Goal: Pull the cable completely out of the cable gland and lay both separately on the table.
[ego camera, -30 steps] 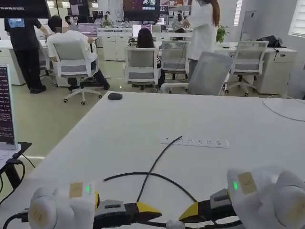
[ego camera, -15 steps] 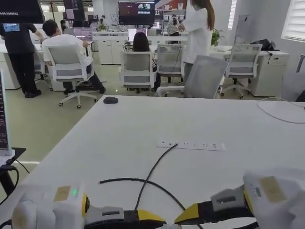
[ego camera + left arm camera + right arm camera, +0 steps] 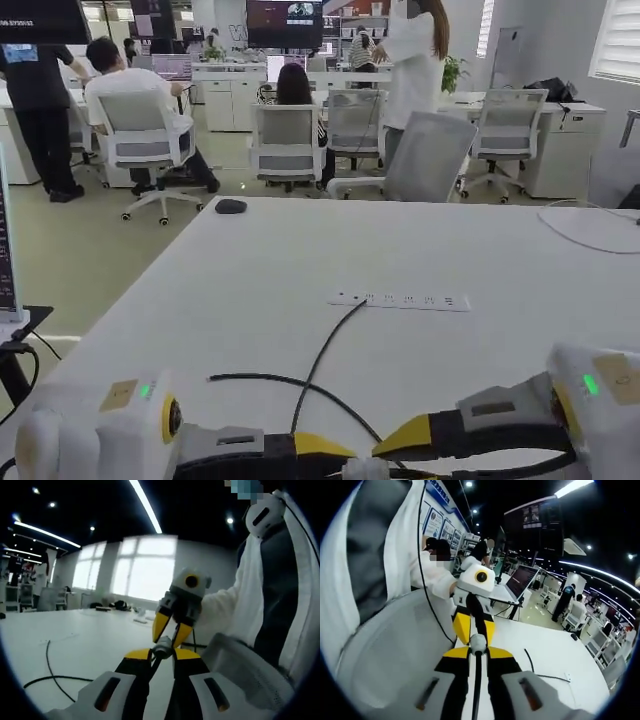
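Gland still on the cable, held above the near edge of the counter between two grippers facing tip to tip.
The left gripper has its jaws drawn narrow on the grey gland. The right gripper has its jaws narrow on the black cable, which runs back along them. The gland's long axis lies left to right, in line with both grippers. Farther off, the cable's slack loops across the counter to the left, near a white power strip.
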Tool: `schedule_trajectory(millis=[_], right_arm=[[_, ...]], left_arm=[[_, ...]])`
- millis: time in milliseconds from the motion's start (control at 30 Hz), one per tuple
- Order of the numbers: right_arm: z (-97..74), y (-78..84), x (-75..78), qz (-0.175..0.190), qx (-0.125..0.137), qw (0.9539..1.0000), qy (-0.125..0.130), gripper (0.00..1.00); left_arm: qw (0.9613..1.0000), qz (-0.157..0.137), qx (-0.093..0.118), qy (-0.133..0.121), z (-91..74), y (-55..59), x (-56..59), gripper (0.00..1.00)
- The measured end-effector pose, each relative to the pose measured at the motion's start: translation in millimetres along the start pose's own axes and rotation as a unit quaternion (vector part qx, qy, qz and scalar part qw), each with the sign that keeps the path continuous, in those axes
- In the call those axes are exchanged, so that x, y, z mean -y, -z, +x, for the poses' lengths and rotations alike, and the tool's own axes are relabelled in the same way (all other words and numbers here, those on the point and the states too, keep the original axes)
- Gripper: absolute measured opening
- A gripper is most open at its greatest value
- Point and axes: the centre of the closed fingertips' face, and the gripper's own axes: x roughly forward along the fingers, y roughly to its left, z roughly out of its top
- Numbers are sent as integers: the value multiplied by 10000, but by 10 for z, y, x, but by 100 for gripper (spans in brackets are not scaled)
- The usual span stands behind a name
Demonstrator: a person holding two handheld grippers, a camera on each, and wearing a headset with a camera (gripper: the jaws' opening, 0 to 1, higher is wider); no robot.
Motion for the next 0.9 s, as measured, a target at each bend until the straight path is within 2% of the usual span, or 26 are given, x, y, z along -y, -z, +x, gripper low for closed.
schedule_trajectory(millis=[133, 333, 367, 433, 467, 500, 533, 567, 600, 633, 733, 800, 900], right_arm=[[5, -16, -21, -138, 57, 9999, -27, 11], [29, -6, -45, -277, 87, 9996, -16, 11], [36, -6, -48, -305, 105, 9995, 5, 11], [46, -32, -29, -314, 237, 9992, 92, 11], [47, -66, -31, -11, 423, 9991, 56, 12], [39, -63, -21, 297, 474, 9984, 32, 12], [20, -55, 17, 731, 545, 9958, 38, 14], [5, -62, 41, 935, 650, 9935, 28, 21], [-13, -79, 39, 1191, 773, 9899, -45, 27], [-42, -83, 48, 1562, 856, 9839, -105, 30], [-91, -64, 75, 1873, 922, 9779, -131, 24], [-99, -54, 37, 2073, 903, 9738, -254, 25], [-82, -50, -10, 2190, 880, 9711, -350, 24]], left_arm=[[9995, -304, 63, 47, 9, -15, 8, 17], [9997, -199, -119, 45, 3, 5, 12, 16], [9998, -59, -175, 17, -8, -2, 9, 16], [9999, 5, -170, -12, -29, -29, 12, 16], [9998, 75, -185, -27, -32, -29, 11, 16], [9997, 159, -188, -54, -29, -31, 8, 16], [9996, 196, -211, -60, -25, -24, 12, 15], [9995, 225, -224, -47, -22, -19, 18, 15], [9994, 269, -233, -29, -17, -16, 28, 15], [9992, 320, -233, 2, -11, -16, 47, 15], [9988, 461, -185, 26, -6, -33, 71, 15], [9982, 577, -162, 2, 9, -56, 88, 15], [9974, 712, -111, 24, 12, -82, 108, 16]])
